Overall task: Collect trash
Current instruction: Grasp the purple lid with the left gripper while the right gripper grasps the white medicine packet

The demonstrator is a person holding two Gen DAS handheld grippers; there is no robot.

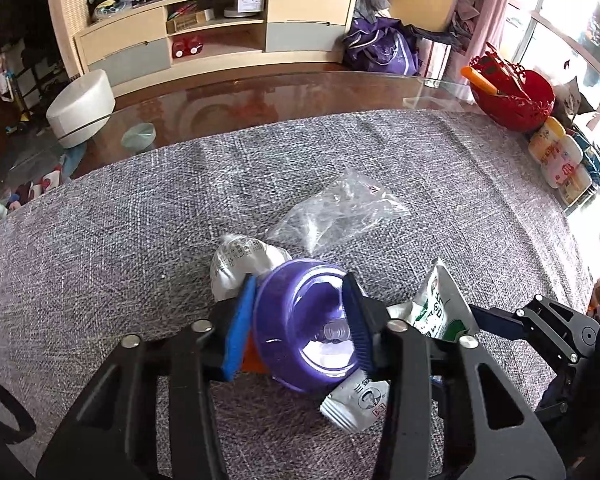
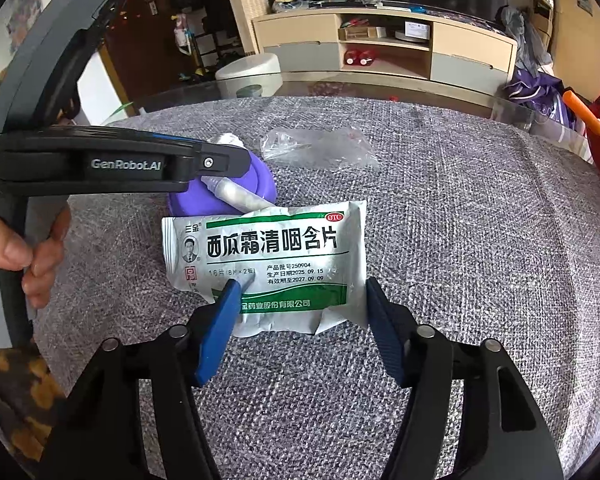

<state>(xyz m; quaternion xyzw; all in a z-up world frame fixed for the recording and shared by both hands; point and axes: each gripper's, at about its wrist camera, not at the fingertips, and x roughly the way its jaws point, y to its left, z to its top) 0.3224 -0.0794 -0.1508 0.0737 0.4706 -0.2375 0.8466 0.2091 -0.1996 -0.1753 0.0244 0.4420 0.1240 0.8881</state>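
On the grey cloth (image 1: pixel 100 260) my left gripper (image 1: pixel 298 312) is shut on a small purple bowl (image 1: pixel 284 320), one blue pad against each side. A clear plastic vial (image 1: pixel 334 332) lies inside the bowl. A crumpled white wrapper (image 1: pixel 236 264) sits just behind the bowl and a clear plastic bag (image 1: pixel 340 212) lies further back. My right gripper (image 2: pixel 300 300) is shut on the near end of a white and green lozenge sachet (image 2: pixel 268 252), which buckles upward. In the right wrist view the bowl (image 2: pixel 264 184) touches the sachet's far edge.
A red basket (image 1: pixel 512 96) and several white bottles (image 1: pixel 556 156) stand at the table's right edge. Bare glass tabletop (image 1: pixel 260 96) lies beyond the cloth. A hand (image 2: pixel 20 248) holds the left gripper's handle at the left. A cabinet (image 1: pixel 220 40) stands against the far wall.
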